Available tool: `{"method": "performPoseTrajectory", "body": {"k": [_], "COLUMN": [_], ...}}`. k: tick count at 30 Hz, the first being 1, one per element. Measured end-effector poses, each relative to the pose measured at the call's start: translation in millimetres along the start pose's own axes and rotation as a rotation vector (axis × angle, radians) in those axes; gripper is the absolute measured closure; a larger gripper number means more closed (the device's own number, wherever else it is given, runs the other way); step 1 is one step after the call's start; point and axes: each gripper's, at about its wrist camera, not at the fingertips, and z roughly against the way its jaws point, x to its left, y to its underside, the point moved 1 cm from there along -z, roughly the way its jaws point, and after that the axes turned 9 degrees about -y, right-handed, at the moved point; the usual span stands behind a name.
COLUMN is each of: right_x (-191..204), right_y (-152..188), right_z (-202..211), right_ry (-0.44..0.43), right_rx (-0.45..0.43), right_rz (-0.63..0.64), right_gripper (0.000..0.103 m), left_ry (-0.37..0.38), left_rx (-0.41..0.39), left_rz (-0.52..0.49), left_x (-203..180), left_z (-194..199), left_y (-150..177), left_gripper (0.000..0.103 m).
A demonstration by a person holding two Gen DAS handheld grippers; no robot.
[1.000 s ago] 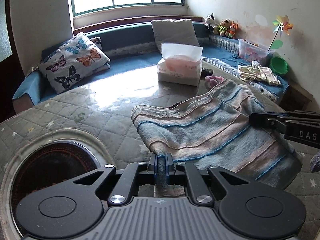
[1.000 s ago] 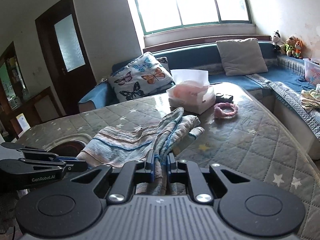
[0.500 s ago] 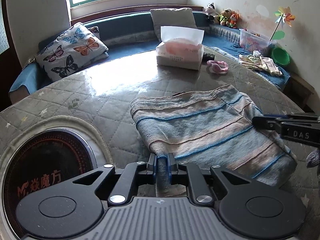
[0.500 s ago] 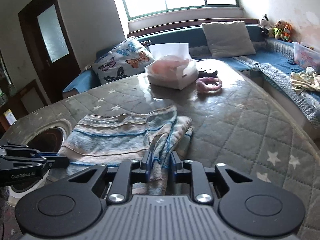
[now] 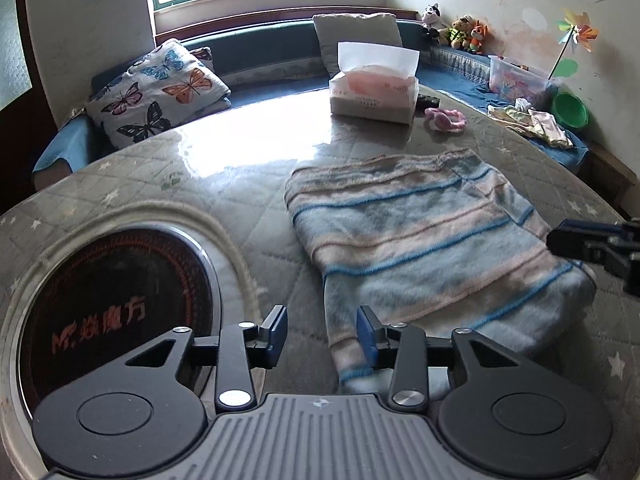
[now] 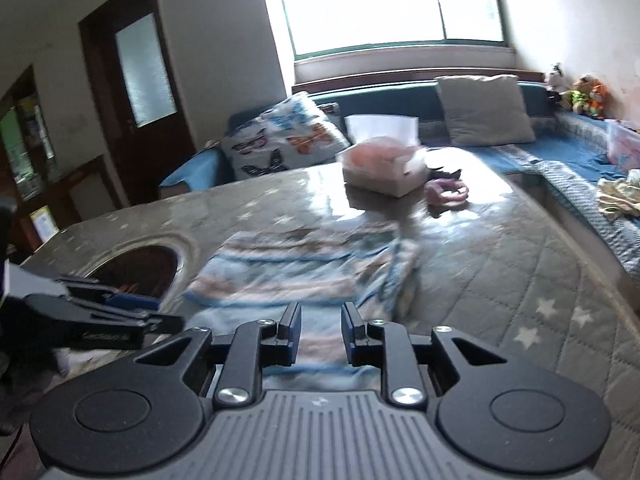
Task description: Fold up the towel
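Both grippers' fingers (image 5: 366,334) just spread, released towel (image 5: 420,240) flat between them

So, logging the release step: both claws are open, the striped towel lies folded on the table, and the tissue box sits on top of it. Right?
Not quite. In the left wrist view the tissue box stands on the table beyond the striped towel, apart from it. The left claw and right claw are open.

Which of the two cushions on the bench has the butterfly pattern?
The left cushion, lying near the bench's corner, bears coloured butterflies; the plain grey cushion leans upright under the window behind the tissue box.
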Motion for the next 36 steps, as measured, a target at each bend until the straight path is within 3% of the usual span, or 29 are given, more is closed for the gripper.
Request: {"method": "performPoseTrajectory", "body": {"k": [6,15,18,22,24,27,30,36], "right_x": [3,9,16,25,28,32,36,45], "right_y": [23,39,41,43,45,48,50,50], "right_z": [-7,2,7,12,14,17,20,17], "right_ry": [0.016,0.041,0.047,0.049,0.049,0.052,0.055,0.022], "right_rx": [0.051,0.031,0.021,0.012,0.011,0.011,0.011,0.021], "right_rz": [0.000,-0.007,0.010,0.025,0.022,0.022,0.019,0.016], "right_gripper": [0.081,0.073,0.061,0.057,0.046,0.043,0.034,0.032], "left_ry": [-0.006,-0.017,-0.024,-0.025,-0.024,-0.026,-0.025,-0.036], "left_rx": [0.003,0.007,0.014,0.031,0.038,0.041,0.040,0.044], "left_rz": [0.004,0.036,0.050,0.058,0.059,0.062,0.070,0.080], "left_x": [3,12,17,19,19,20,22,26], "left_z": [7,19,23,28,31,35,39,44], "left_y": [17,29,34,42,47,53,57,63], "left_gripper": [0.055,0.051,0.047,0.045,0.042,0.037,0.033,0.028]}}
